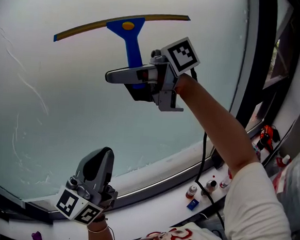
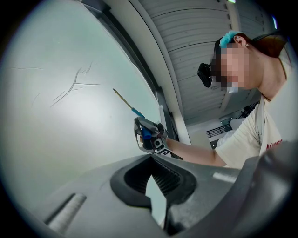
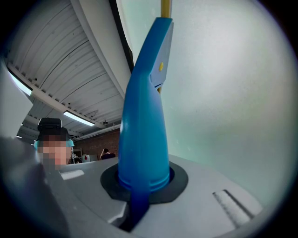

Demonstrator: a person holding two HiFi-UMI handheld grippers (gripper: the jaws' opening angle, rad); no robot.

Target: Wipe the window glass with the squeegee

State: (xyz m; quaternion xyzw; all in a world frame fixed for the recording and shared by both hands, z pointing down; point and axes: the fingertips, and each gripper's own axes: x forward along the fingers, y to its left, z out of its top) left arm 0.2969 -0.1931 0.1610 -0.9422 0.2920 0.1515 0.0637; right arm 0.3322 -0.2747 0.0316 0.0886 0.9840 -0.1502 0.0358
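The squeegee has a blue handle and a long olive-yellow blade, and the blade lies against the pale window glass high up. My right gripper is shut on the lower part of the blue handle, arm stretched up from the right. In the right gripper view the handle rises straight out from between the pads of the right gripper. My left gripper hangs low near the sill, pointing at the glass, jaws together and empty. From the left gripper I see the squeegee farther up the pane.
A white sill runs below the pane, with small bottles and a red tool on it at the right. A black cable hangs from the right gripper. The dark window frame borders the glass on the right.
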